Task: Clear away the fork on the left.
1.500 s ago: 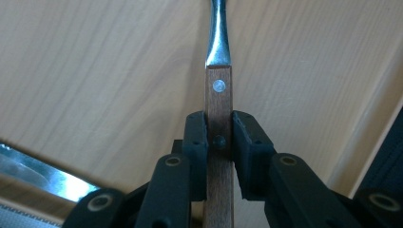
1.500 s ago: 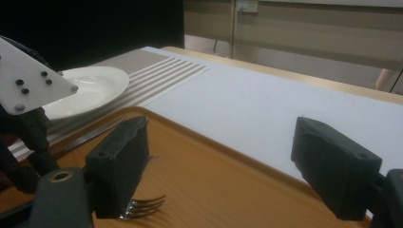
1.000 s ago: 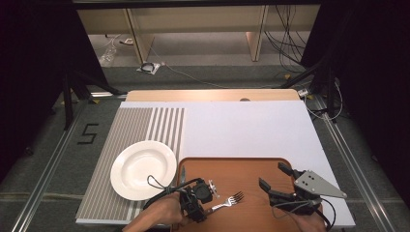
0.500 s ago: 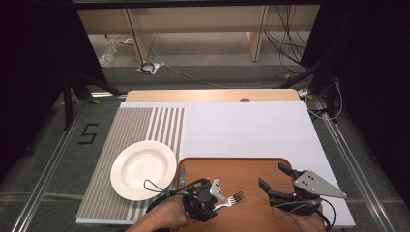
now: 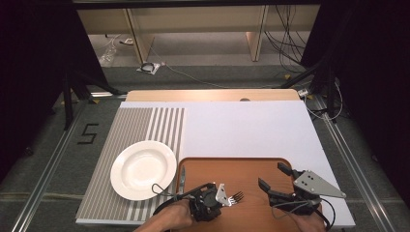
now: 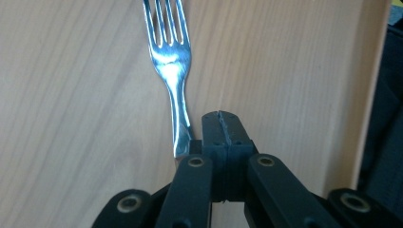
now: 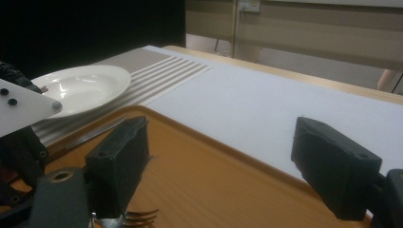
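A metal fork (image 6: 171, 61) lay flat on a brown wooden tray (image 5: 251, 166) at the near edge of the counter (image 5: 241, 125), its tines pointing away from the person's left hand. The left gripper (image 6: 219, 116) sat low over the fork's handle. Its jaws had just been closing and were now pressed fully together, pad against pad. In the left gripper view, the handle ran alongside the left-hand jaw rather than between the two, so nothing appeared to be held.

The likely trouble was that lifting from here would bring the gripper up empty. It might also nudge the fork sideways across the smooth tray, because the jaws had met beside the handle, not around it.

The right gripper (image 5: 271, 175) hovered over the tray's right half, its jaws wide apart and empty, well clear of the fork. A knife (image 5: 181, 176) lay along the tray's left rim. Just beyond that rim, a white plate (image 5: 143, 169) rested empty on a grey striped mat (image 5: 145, 125). The knife and the raised rim lay between the fork and the plate.
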{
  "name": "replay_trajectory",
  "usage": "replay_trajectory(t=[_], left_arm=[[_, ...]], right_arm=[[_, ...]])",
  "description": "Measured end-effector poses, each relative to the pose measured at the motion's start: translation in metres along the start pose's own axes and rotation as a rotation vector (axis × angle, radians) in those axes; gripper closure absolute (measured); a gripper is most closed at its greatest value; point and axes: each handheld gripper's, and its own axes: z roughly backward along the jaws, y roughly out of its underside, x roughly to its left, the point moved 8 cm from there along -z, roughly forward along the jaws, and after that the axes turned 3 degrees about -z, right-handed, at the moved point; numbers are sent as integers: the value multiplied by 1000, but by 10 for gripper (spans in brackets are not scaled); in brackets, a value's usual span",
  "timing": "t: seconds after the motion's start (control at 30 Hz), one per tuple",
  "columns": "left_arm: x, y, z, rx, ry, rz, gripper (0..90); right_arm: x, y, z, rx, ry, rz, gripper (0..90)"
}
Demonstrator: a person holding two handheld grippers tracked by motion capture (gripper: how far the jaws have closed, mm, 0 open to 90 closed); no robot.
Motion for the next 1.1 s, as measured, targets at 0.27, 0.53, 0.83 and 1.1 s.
replay_trajectory(t=[0.27, 0.53, 0.83, 1.1], left_arm=[[5, 2, -6, 17, 0, 17, 892], [16, 5, -4, 21, -30, 49, 892], [27, 12, 0, 35, -60, 86, 892], [38, 20, 5, 49, -71, 110, 892]], right_arm=[[0, 0, 0, 0, 0, -2, 212], [0, 0, 0, 0, 0, 1, 212], [0, 0, 1, 1, 1, 1, 213], [0, -1, 1, 1, 2, 1, 213]])
